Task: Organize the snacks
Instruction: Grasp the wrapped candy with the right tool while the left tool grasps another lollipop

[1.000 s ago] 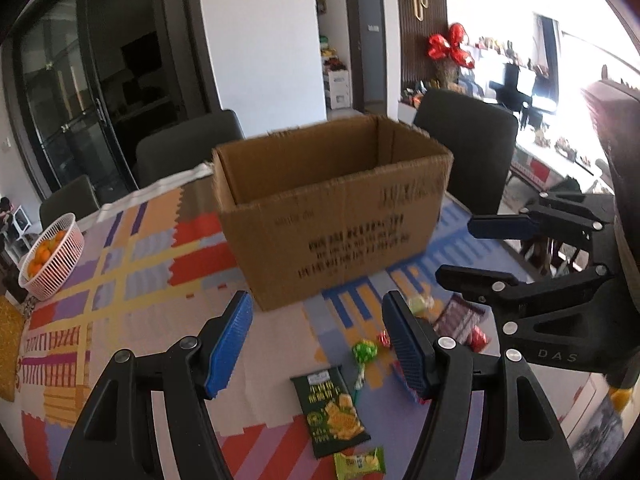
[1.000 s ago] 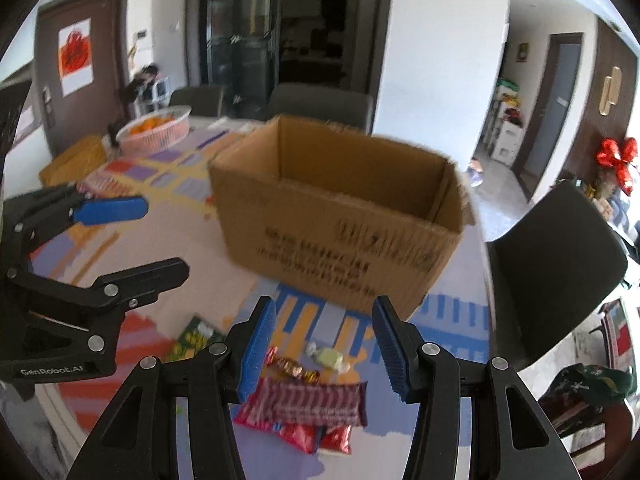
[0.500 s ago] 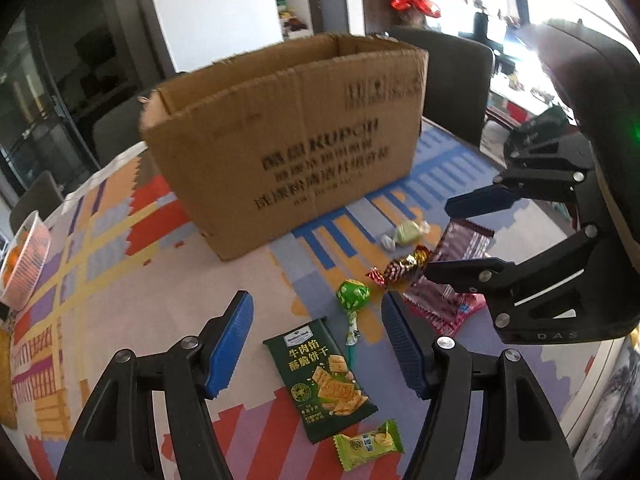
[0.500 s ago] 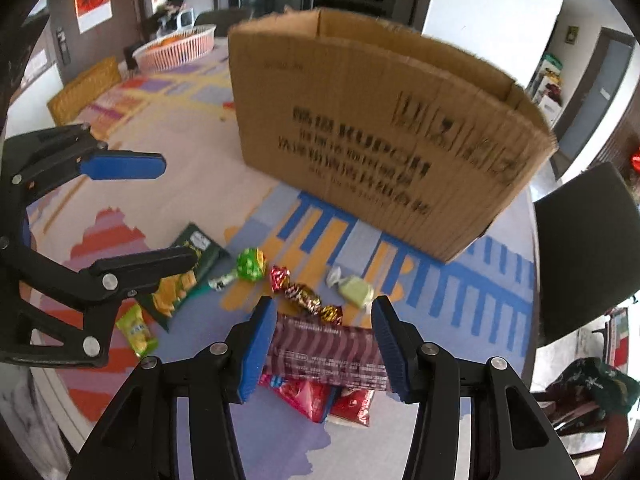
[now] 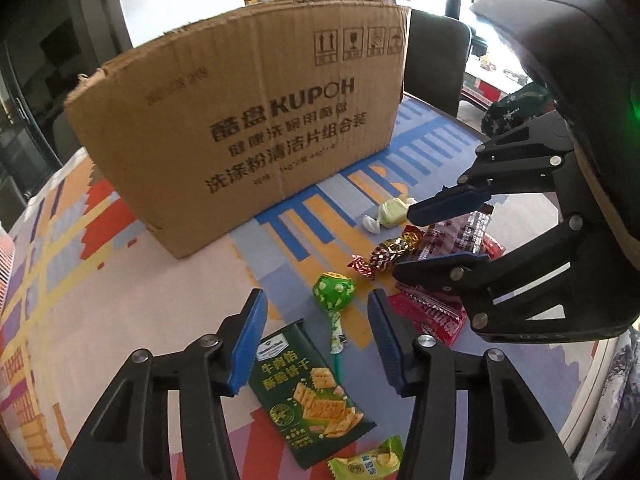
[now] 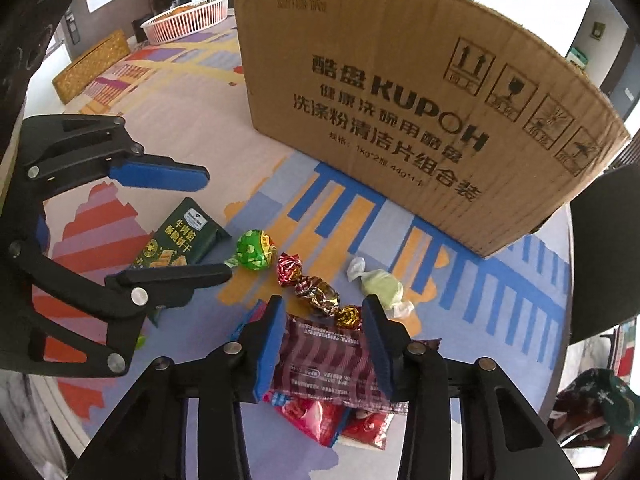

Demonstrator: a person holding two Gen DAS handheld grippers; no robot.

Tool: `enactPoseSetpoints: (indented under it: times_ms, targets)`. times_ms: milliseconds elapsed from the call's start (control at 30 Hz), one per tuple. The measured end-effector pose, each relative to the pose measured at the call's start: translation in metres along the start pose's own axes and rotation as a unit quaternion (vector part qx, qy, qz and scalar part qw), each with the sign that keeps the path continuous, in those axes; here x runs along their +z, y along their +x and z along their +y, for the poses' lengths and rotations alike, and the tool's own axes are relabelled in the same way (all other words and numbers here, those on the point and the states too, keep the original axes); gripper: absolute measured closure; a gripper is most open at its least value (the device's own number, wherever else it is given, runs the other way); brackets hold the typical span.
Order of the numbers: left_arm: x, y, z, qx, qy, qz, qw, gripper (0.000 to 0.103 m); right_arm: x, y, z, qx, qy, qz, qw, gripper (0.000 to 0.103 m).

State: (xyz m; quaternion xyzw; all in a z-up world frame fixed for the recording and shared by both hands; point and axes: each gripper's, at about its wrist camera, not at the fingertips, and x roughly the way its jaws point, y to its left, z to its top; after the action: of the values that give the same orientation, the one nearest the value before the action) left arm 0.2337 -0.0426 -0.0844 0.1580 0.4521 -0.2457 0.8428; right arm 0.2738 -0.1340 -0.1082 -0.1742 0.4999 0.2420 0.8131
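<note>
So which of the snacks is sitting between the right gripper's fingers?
The dark maroon striped packet, lying on the red wrappers. The right gripper straddles it, jaws closing; the other sweets lie beyond its fingertips.

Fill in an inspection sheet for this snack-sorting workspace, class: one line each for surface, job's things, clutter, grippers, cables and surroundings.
Surface: table under a colourful patterned cloth.
Job's things: cardboard box upright; in front lie a green cracker packet, green lollipop, foil candy, pale green candy, maroon wafer pack, red packets, small green sachet.
Clutter: pink basket far off.
Grippers: left gripper closing over the cracker packet; right gripper closing around the wafer pack.
Cables: nothing seen.
Surroundings: dark chairs, doors.
</note>
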Motion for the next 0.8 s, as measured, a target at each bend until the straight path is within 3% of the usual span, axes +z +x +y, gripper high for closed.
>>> enactPoseSetpoints:
  times_ms: [267, 800]
  targets:
    - [0.004, 0.018, -0.002, -0.008, 0.002, 0.017, 0.9998, 0.056, 0.005, 0.012, -0.004, 0.008, 0.001, 0.008, 1.0, 0.067]
    - [0.008, 0.032, 0.009, -0.036, -0.043, 0.029, 0.998, 0.075, 0.012, 0.029, -0.008, 0.036, 0.016, 0.021, 0.999, 0.076]
